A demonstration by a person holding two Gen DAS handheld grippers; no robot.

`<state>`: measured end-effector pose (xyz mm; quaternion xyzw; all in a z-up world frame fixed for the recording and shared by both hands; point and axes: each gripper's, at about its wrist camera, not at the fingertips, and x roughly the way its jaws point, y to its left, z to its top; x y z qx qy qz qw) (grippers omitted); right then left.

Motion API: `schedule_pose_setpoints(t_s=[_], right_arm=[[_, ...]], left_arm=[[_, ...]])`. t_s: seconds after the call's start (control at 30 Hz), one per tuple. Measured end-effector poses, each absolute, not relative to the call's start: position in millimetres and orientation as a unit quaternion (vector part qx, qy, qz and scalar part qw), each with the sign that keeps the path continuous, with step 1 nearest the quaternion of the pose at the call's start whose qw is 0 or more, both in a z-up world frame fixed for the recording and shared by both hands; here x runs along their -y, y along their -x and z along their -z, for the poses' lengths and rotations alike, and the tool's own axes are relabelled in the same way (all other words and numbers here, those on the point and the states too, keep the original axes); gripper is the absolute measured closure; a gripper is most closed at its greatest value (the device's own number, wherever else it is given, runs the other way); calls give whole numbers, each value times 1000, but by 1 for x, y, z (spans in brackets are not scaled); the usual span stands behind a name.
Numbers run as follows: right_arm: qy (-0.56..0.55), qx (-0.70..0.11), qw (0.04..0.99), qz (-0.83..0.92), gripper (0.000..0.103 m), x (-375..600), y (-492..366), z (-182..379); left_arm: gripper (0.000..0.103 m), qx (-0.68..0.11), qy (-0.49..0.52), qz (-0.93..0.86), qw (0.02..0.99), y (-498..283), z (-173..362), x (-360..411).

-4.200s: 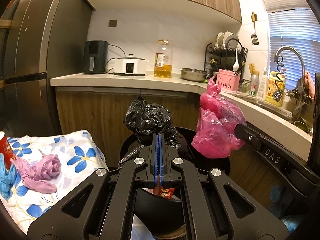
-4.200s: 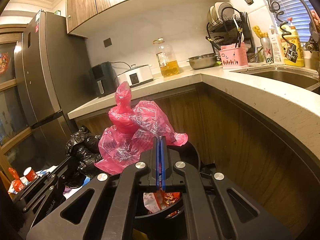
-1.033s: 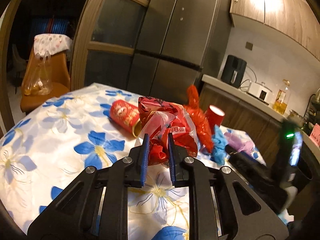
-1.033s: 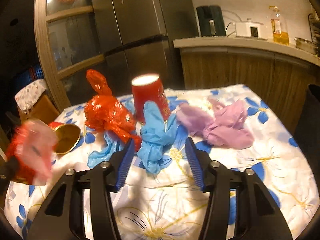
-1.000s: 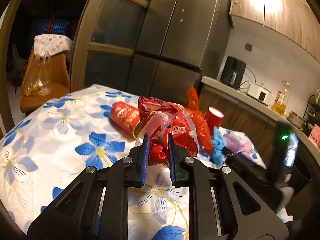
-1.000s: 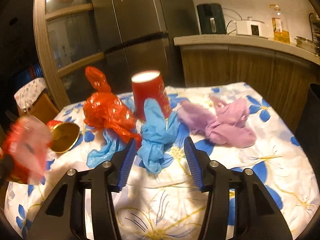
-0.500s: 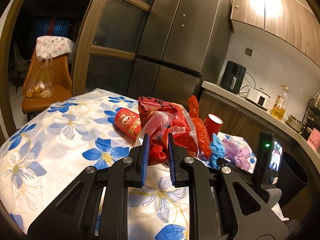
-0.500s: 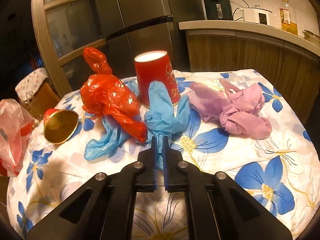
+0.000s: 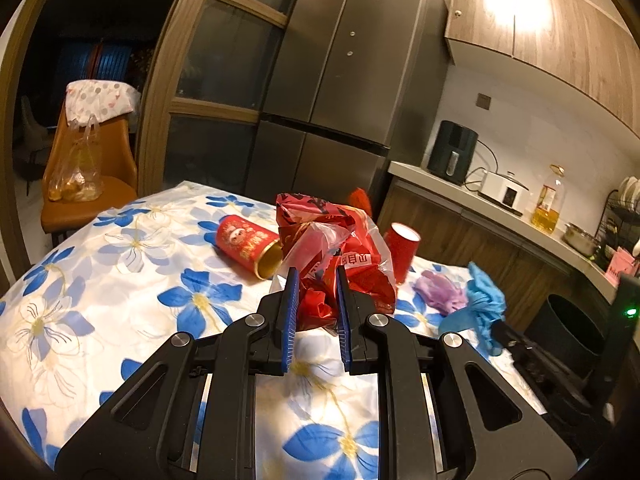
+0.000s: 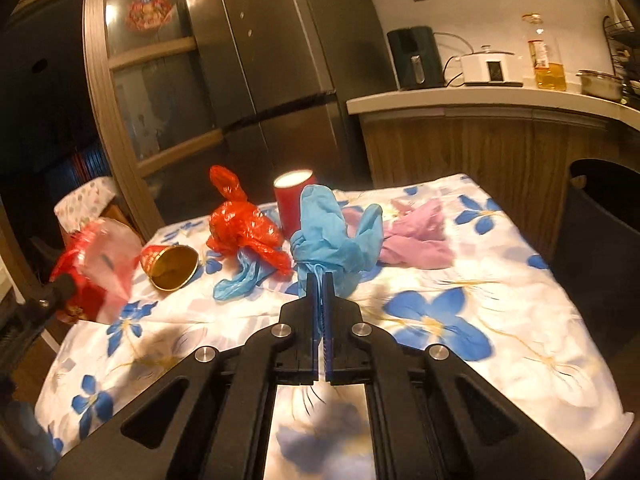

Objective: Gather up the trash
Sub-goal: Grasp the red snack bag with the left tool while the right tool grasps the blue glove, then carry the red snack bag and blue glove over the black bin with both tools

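Pinching a crumpled red snack wrapper (image 9: 340, 264) between its blue pads, the left gripper (image 9: 316, 312) holds the bundle up over the flowered tablecloth (image 9: 120, 280). The right gripper (image 10: 319, 304) has its jaws squeezed nearly together on a bunched blue glove (image 10: 332, 236), which stands up from the fingertips at twelve o'clock in the right wrist view. On the cloth beyond, a red plastic bag (image 10: 244, 228) sits at about eleven o'clock from that gripper, a second blue glove (image 10: 236, 282) trailing out from under it. An upturned red cup (image 10: 292, 200) stands behind the held glove, a purple glove (image 10: 416, 240) lies at one o'clock, and a tipped red can (image 10: 170, 266) with a gold inside lies at ten o'clock. The black bin (image 10: 600, 216) stands past the table's edge at two o'clock.
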<state>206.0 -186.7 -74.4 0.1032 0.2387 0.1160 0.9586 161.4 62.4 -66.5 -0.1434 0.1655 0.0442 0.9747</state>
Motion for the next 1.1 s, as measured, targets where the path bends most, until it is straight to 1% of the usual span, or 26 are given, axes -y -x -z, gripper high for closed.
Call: schedule_pose_setpoints(t_s=[0.2,0.47,1.1], right_arm=[[-110,-218,964,-106,100,212,-177,62],[-122,-196,969,-94,100,237,-162,51],[-126,-157,979,-43,101,297,-149,34]], left_arm=[[86,-169,133,-30,976,-148,65,-40],[86,-169,114,-10,979,-142,59,-8],[86,-162,75,70,982,-166,46,80]])
